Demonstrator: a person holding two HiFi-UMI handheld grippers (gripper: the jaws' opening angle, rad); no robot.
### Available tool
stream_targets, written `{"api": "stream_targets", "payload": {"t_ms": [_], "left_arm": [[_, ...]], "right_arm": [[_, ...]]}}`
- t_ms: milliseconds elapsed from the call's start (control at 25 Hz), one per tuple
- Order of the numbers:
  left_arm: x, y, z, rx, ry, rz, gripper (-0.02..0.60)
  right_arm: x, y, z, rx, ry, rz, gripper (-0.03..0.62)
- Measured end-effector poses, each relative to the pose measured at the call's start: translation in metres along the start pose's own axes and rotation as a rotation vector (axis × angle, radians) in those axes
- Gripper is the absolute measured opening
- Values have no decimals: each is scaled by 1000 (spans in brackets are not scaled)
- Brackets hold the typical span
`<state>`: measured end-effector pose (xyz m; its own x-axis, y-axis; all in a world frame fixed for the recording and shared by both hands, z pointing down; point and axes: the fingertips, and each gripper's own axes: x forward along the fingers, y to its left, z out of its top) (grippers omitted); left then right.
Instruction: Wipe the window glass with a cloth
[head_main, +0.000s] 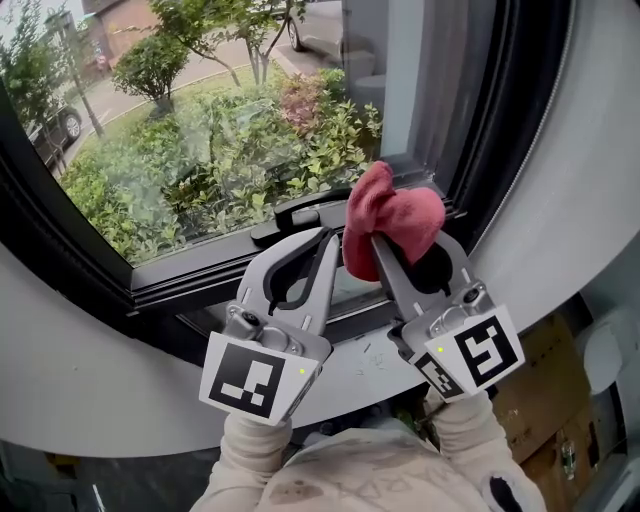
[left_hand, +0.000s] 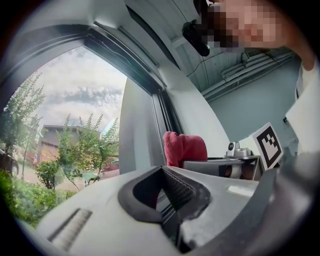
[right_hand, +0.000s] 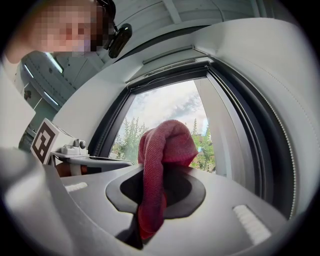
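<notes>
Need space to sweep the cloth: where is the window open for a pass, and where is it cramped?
The glass left of the red cloth is open, bordered by the black frame. The white sill left of the left gripper is bare. Crowded lower right: handle, right gripper and cloth bunch together.

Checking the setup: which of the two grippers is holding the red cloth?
The right gripper: its jaws pinch the red cloth. The left gripper is shut on nothing.
</notes>
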<state>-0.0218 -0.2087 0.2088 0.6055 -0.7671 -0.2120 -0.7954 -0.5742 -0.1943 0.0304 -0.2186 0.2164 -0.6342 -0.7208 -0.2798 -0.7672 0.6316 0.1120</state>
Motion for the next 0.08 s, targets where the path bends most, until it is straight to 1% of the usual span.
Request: {"api": "stream_targets", "payload": {"t_ms": [80], "left_arm": [[-1,0,0,0,0,0,101]], "right_arm": [[0,1,0,2,0,1,87]]}}
